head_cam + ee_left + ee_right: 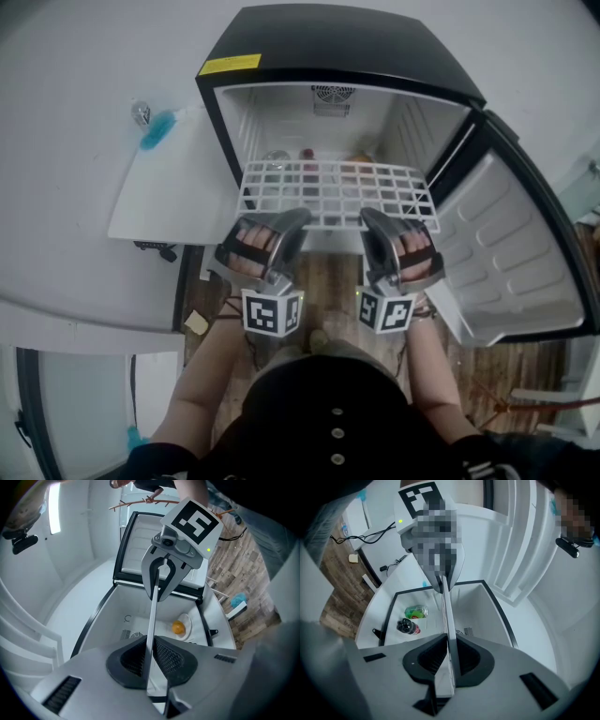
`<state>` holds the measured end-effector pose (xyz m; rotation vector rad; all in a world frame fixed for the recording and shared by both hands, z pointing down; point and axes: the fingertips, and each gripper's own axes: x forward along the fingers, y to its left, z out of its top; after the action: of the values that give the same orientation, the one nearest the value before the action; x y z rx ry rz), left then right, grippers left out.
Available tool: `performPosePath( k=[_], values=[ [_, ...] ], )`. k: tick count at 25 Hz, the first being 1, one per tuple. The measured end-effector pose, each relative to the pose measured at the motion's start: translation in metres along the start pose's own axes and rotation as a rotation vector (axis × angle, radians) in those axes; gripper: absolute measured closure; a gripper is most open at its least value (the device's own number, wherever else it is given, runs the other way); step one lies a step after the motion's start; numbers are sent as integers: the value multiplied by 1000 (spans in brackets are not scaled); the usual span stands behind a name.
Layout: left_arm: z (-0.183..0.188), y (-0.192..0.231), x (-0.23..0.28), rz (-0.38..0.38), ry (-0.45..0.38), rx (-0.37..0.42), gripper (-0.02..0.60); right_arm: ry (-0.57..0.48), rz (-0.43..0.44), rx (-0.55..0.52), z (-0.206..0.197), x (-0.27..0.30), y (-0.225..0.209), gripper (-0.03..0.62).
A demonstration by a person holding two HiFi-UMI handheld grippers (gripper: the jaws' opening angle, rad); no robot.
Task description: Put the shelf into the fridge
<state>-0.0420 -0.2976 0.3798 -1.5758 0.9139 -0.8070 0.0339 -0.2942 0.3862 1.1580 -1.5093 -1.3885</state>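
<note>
**Q:** Where's the shelf?

**Me:** The shelf (337, 192) is at 12 o'clock from me, held level at the mouth of the fridge (328, 42). The back edge is at or just inside the opening, but I can't tell how deep. The front rail is outside. I judge it not yet seated.

**Q:** Fingers?

**Me:** Both sets are clenched on the front rail. The left gripper (292, 225) is toward the shelf's 7 o'clock corner and the right gripper (373, 223) toward 5 o'clock. My fingers (171, 660) pinch the thin white rail edge-on.

**Q:** How will it handle?

**Me:** It's a white wire grid, so I judge it light and stiff. The coating is probably slick, so the rail could roll between the pads. I'd hold both ends of the front rail and keep it flat so both sides enter together.

**Q:** Surroundings?

**Me:** The door (511, 253) is swung wide to 3 o'clock. On the fridge floor there's an orange (178, 628) on a plate (187, 617), a can (416, 611) and a dark bottle (407, 627). There's plank flooring (328, 281) under me. A white board (164, 202) sits at the fridge's 9 o'clock, with something blue (157, 129) on it.
</note>
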Motion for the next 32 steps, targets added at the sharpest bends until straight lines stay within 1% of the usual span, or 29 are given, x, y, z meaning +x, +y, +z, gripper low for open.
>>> performPosePath(
  k=[12, 18, 32],
  values=[
    [-3, -4, 11, -29, -3, -13, 543, 13, 18, 29, -6, 10, 3, 556],
    [-5, -6, 16, -49, -11, 3, 543, 23, 26, 42, -9, 15, 5, 556],
    [-13, -7, 32, -56, -9, -7, 541, 37, 31, 37, -14, 32, 7, 556]
  ],
)
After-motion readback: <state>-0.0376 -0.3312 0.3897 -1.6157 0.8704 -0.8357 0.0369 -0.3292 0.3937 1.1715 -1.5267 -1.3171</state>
